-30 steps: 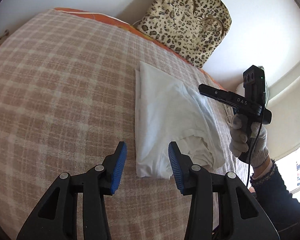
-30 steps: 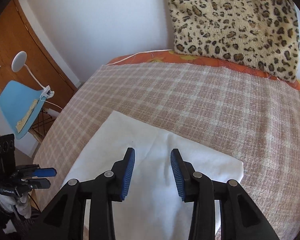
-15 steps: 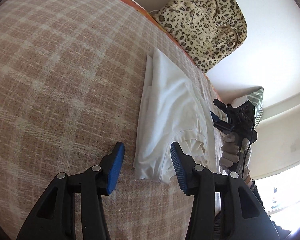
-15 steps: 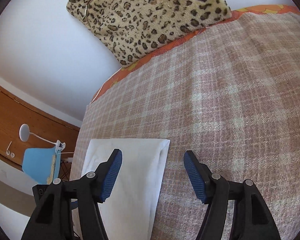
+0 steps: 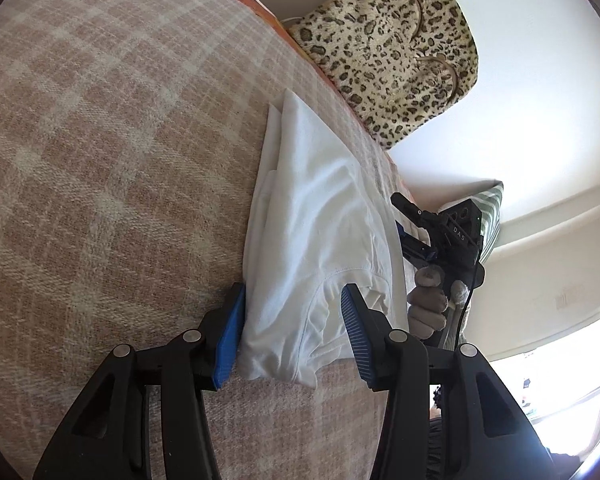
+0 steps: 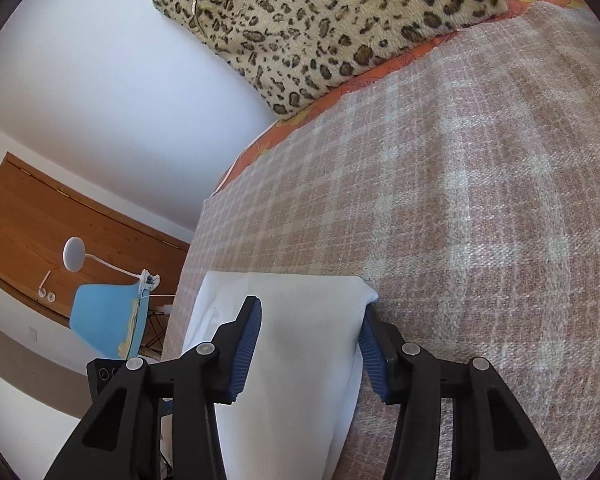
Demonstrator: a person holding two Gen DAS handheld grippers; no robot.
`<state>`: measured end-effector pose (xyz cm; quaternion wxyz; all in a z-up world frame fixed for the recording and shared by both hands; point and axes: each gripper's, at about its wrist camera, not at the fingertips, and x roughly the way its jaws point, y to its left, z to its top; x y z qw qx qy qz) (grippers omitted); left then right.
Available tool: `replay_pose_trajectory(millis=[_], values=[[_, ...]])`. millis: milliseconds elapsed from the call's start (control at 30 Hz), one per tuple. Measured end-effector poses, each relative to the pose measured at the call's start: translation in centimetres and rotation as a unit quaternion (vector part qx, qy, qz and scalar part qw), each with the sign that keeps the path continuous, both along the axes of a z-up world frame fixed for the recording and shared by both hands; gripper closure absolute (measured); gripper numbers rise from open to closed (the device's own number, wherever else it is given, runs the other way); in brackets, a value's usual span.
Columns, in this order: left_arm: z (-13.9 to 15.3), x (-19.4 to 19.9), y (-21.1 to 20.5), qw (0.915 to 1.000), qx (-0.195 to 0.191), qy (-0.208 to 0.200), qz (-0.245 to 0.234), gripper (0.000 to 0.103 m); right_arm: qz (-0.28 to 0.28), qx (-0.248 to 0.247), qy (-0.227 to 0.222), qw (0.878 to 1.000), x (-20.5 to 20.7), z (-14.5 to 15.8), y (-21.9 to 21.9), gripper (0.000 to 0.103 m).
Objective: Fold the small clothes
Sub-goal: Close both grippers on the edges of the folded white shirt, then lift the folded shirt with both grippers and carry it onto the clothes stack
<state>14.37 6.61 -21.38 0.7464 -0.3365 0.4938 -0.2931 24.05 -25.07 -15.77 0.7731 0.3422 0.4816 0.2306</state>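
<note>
The left claw (image 5: 292,332) points down at the near short end of the folded white cotton garment (image 5: 320,232), its blue ribbed pads (image 5: 230,340) standing apart on either side of that end; the left-hand pad lies against the cloth's outer edge and the right-hand one sits over the hemmed sleeve layers, with no squeeze on the fabric visible. The right claw (image 6: 310,344) straddles the opposite short end, one pad above the cloth and the other just outside its corner; its jaws are closing with the garment's end between them, pads not yet pressing.

The garment lies flat on the pink-and-cream checked woven bed cover (image 5: 100,160), folded into a long narrow strip. Its long axis runs straight away from the left claw toward the leopard-print plush bag (image 5: 392,52) leaning on the white wall beyond. Seen from the right claw, the strip's end edge runs crosswise just ahead of the pads, and the length trails back beneath them. The sleeve hem and loose layered edges lie at the left claw's end; the end at the right claw is smooth and square.

A gloved hand (image 5: 428,300) grips the right claw's handle, to the right of the left claw.
</note>
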Motion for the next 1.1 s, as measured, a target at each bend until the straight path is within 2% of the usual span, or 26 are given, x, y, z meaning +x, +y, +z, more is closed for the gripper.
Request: replay_pose_trajectory(millis=[67,100,167,233,267,367,433,500,567,867,1100], values=[[0.1,-0.1,-0.2,1.0000,0.003,-0.002,-0.001,0.059,-0.004,0.004,0.002,1.000,0.0,-0.1,0.0,0.055],[0.1,-0.1,-0.3,1.0000,0.005,-0.002,0.000,0.060,-0.009,0.005,0.004,1.000,-0.1,-0.2,-0.1,0.061],[0.0,-0.1,-0.7,0.9999,0.013,0.002,-0.007,0.073,-0.016,0.010,0.008,1.000,-0.1,-0.4,-0.3,0.065],[0.2,-0.2,-1.0,0.9996,0.027,-0.004,-0.008,0.076,-0.017,0.009,0.008,1.000,-0.1,-0.4,-0.3,0.067],[0.3,-0.2,-1.1,0.9993,0.036,-0.007,-0.008,0.082,-0.017,0.007,0.008,1.000,-0.2,-0.4,-0.1,0.068],[0.5,-0.2,-1.4,0.9979,0.063,-0.015,-0.005,0.091,-0.017,-0.004,0.014,1.000,-0.1,-0.5,0.6,0.082],[1.2,-0.5,-2.1,0.9950,0.092,-0.038,-0.009,0.093,-0.019,-0.023,0.012,0.999,-0.1,-0.2,1.1,0.091],[2.0,-0.9,-3.0,0.9900,0.124,-0.066,-0.016,0.094,-0.019,-0.034,0.004,0.999,-0.3,0.4,1.4,0.094],[2.5,-1.2,-3.3,0.9871,0.135,-0.084,-0.019,0.095,-0.018,-0.047,-0.009,0.999,-0.5,1.4,1.8,0.095],[4.7,-1.8,-4.2,0.9847,0.121,-0.123,-0.021,0.097,-0.008,-0.074,-0.068,0.995,-1.9,6.1,3.1,0.097],[6.4,-2.1,-6.0,0.9851,0.096,-0.139,-0.032,0.097,-0.022,-0.066,-0.085,0.994,-3.2,8.8,2.0,0.098]])
